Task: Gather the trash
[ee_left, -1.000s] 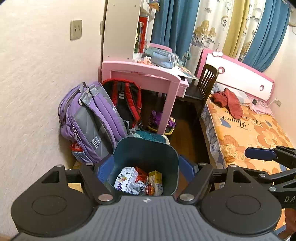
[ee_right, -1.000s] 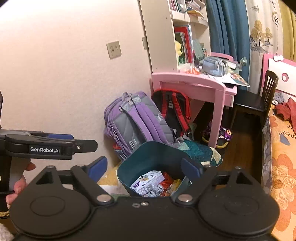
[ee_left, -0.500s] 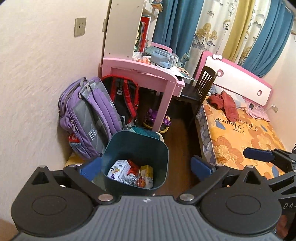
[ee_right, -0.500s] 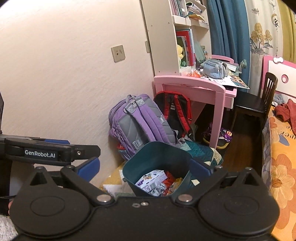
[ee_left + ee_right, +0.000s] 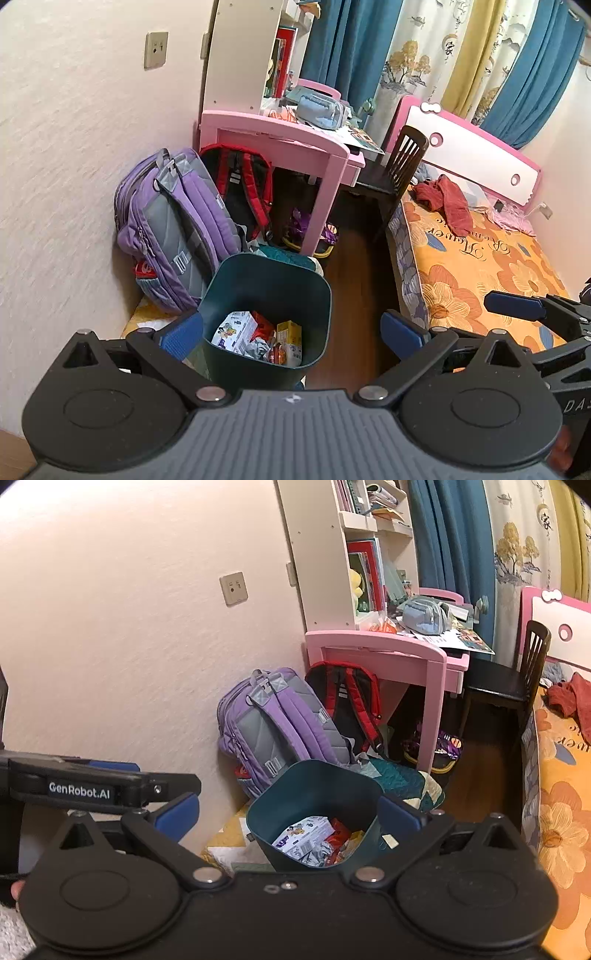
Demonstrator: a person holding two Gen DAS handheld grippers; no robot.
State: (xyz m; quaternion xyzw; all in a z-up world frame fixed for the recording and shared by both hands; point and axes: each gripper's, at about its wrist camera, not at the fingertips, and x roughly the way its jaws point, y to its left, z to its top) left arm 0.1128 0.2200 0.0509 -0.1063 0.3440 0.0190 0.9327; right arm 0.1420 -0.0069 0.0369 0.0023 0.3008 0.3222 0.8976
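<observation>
Now spread wide, both: left gripper (image 5: pixel 291 328) and right gripper (image 5: pixel 288 814), gripping nothing. Just been opening, with the teal bin (image 5: pixel 271 280) of trash (image 5: pixel 258 338) below and between each pair of jaws, untouched.

The bin (image 5: pixel 291 291) is dark teal, holding white, red and yellow wrappers (image 5: pixel 258 338). One backpack (image 5: pixel 177 229) is purple and grey, another (image 5: pixel 240 188) black with red straps. The counter (image 5: pixel 295 147) is pink. The bed sheet (image 5: pixel 491 266) is orange with flowers; the curtains (image 5: pixel 347 48) are blue.
</observation>
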